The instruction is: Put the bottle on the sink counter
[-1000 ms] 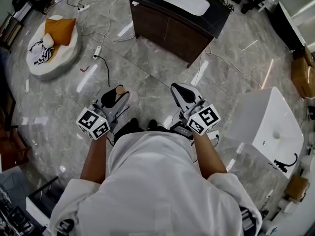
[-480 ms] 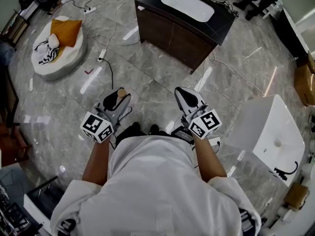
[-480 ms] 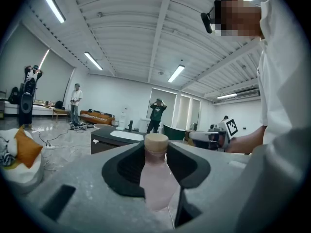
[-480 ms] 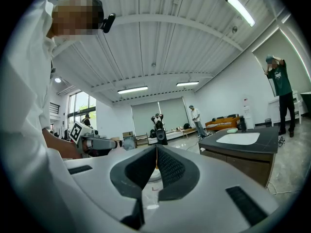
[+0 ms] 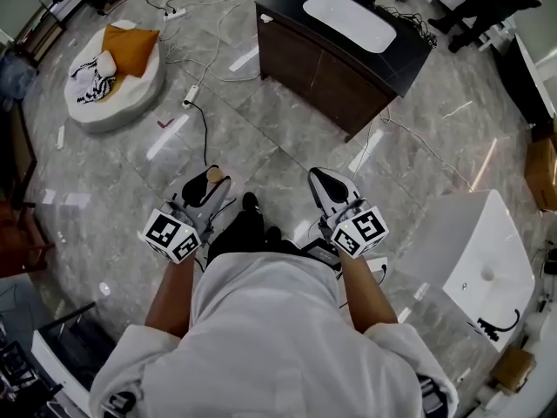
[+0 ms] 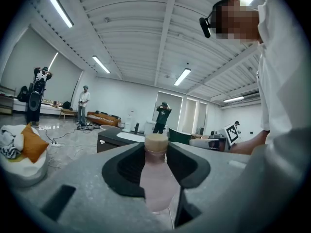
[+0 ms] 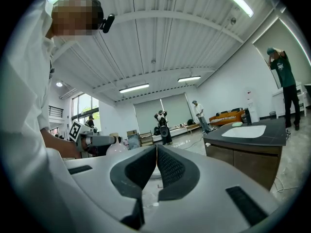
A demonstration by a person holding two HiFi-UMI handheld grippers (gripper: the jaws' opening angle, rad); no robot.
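Open floor (image 5: 270, 142) is left before the sink counter (image 5: 318, 75), well apart; the bottle (image 6: 156, 178) is gripped by the left gripper (image 5: 207, 184); the jaws of the right gripper (image 5: 324, 179) are closed on nothing.

The bottle (image 6: 156, 183) looks like cloudy pinkish plastic, smooth and half see-through; its cap (image 6: 156, 141) is matt beige (cork or plastic, I cannot tell). On my left gripper (image 6: 156, 152) the pads (image 6: 127, 171) are black, matt and rubbery, and the shell is grey matt plastic. On my right gripper (image 7: 156, 154) the pads show a fine dotted grain. The floor (image 5: 261, 151) is glossy grey stone. The sink counter (image 5: 313, 64) has dark wood fronts and a smooth white basin (image 5: 348, 20). My coat (image 5: 261, 320) is white matt cloth.
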